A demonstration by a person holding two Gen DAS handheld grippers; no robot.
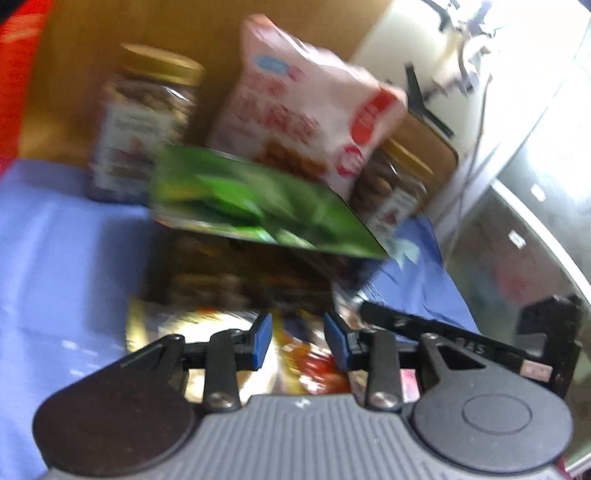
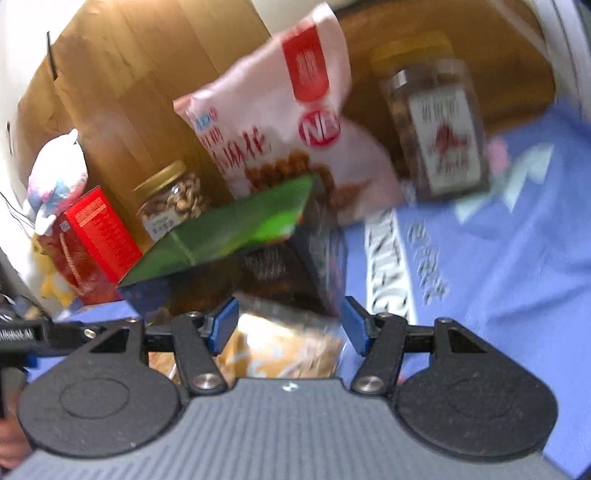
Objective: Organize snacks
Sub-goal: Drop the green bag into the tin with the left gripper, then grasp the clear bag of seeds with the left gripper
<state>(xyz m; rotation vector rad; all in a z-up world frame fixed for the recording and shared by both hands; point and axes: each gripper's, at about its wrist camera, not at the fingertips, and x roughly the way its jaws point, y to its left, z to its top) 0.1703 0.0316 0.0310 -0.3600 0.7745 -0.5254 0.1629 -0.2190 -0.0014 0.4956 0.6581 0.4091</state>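
Closest in, the left gripper [image 1: 298, 341] hangs low over the pile, its blue fingers [image 1: 261, 341] parted with a gap and nothing pinched between them. Right under that gap lies a shiny gold and orange snack packet [image 1: 207, 332] on the blue cloth [image 1: 55, 240] that covers the table. The right gripper [image 2: 290, 326] has its fingers [image 2: 223, 325] spread wider and empty too, over a pale orange packet [image 2: 280, 354] lying flat. Its black arm also pokes into the left view at lower right.

Just beyond both grippers sits a dark box [image 1: 236, 273] of snacks, and a green box [image 1: 258, 206] lies tilted on top of it, one corner jutting out to the side. Everything is motion-blurred, so print on these is hard to read.

Behind the boxes a pink bag of twisted snacks [image 1: 303, 110] stands leaning against the wooden board [image 1: 110, 29] at the back. A gold-lidded nut jar [image 1: 144, 122] stands on one side of the bag, and a second jar [image 2: 436, 129] on the other side. In the right view, further left, a red box [image 2: 99, 236] stands next to a jar, with a plush toy [image 2: 55, 177] behind it.
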